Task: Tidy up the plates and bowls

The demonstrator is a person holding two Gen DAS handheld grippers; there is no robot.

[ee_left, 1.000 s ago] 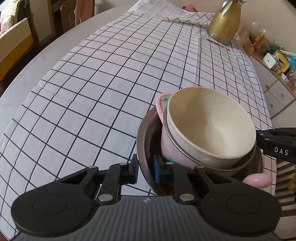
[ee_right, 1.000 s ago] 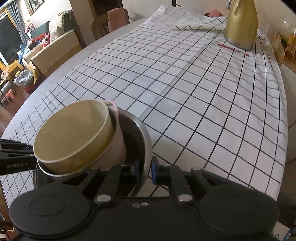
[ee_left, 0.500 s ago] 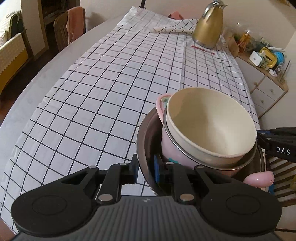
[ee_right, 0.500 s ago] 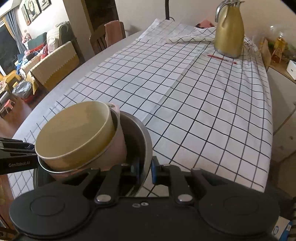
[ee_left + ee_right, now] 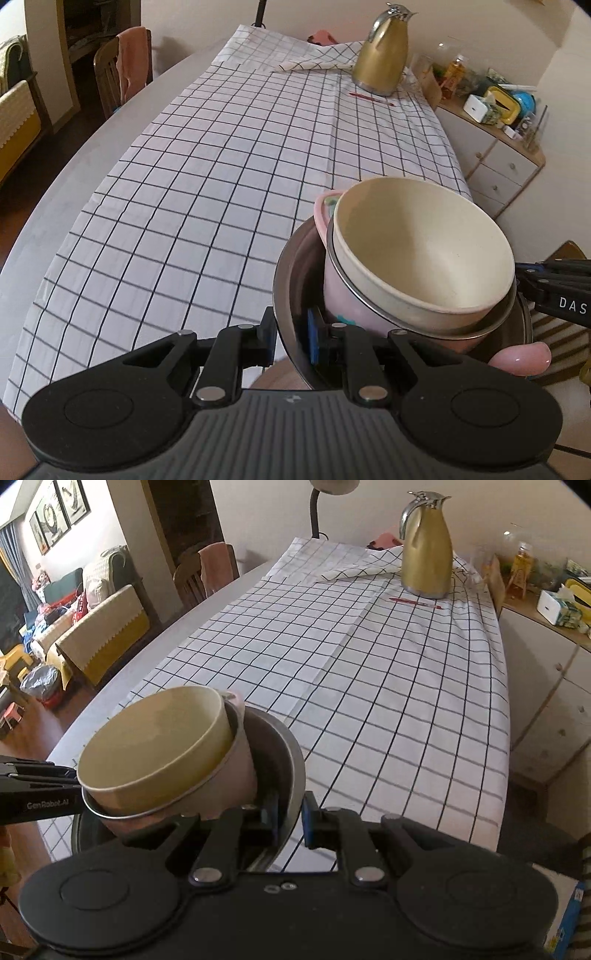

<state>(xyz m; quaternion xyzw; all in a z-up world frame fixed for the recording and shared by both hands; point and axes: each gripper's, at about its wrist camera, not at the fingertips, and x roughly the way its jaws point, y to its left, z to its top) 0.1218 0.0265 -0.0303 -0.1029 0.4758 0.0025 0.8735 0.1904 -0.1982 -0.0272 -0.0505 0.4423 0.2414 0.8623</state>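
1. Left wrist view has our left tool (image 5: pixel 291 334) pinching the near rim of a steel bowl (image 5: pixel 291 266), one finger outside the wall and the blue pad inside.
2. Right wrist view shows our right tool (image 5: pixel 291 818) clamped on the opposite rim of that steel bowl (image 5: pixel 284 753) in the same way. We judge that two grips on opposite sides keep the load level.
3. Just ahead of both tools, a pink bowl (image 5: pixel 343 302) sits inside the steel one, and a cream bowl (image 5: pixel 424 251) nests in the pink one, leaning to one side. We take the nesting for the sorting itself: one stack, carried whole.
4. Beyond the tools lies the tabletop (image 5: pixel 221 177) under a checked cloth, with a gold jug (image 5: pixel 382 55) far ahead. The stack appears to hang over the near edge, clear of the cloth.
5. Our tool bodies hide the steel bowl's underside. We cannot tell whether more dishes lie under the cream bowl, nor where the stack will go.
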